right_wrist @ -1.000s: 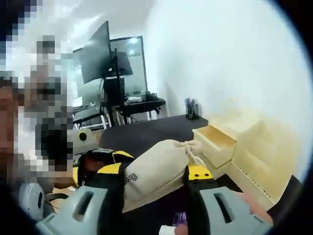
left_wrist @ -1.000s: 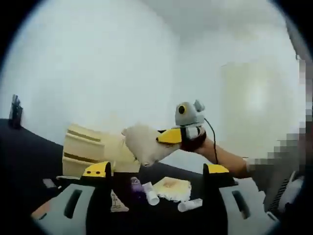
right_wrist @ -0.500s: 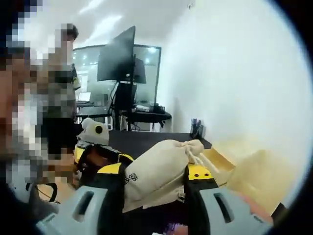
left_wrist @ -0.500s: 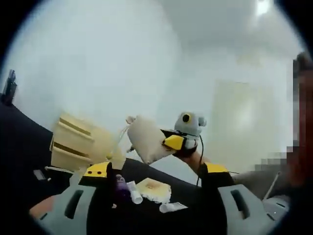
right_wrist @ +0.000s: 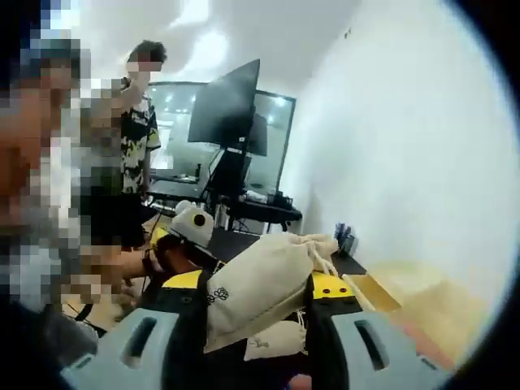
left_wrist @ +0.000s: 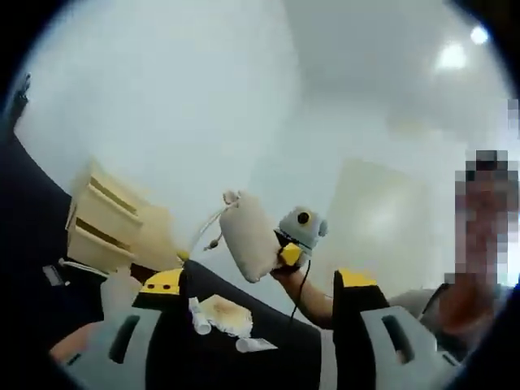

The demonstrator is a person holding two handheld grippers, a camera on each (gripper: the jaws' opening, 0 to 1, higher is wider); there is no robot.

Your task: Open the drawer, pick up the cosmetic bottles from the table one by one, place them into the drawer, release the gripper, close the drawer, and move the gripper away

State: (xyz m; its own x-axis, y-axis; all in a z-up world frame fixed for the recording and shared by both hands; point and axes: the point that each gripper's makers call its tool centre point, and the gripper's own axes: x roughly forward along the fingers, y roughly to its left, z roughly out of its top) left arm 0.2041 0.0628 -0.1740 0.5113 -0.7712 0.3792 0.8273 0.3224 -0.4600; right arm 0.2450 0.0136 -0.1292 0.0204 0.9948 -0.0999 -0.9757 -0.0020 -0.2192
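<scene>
One beige cloth drawstring pouch [right_wrist: 264, 286] hangs clamped in a yellow-tipped grey tool [right_wrist: 253, 292], and a second, smaller pouch [right_wrist: 275, 339] lies below it. On the black tabletop [left_wrist: 268, 367] lie two small white cosmetic tubes [left_wrist: 197, 314], one flat yellowish sachet [left_wrist: 225, 314] and one pale wooden two-drawer chest [left_wrist: 101, 229]. One large dark monitor [right_wrist: 224, 104] stands behind. Two tools show in all, the other being the left tool [left_wrist: 260, 286].

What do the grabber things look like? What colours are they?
Each gripper has two pale grey fingers with slot-shaped holes and yellow tips over black. The right gripper, seen from the left gripper view, carries a grey rounded top and a thin black cable trailing down along the person's bare forearm.
</scene>
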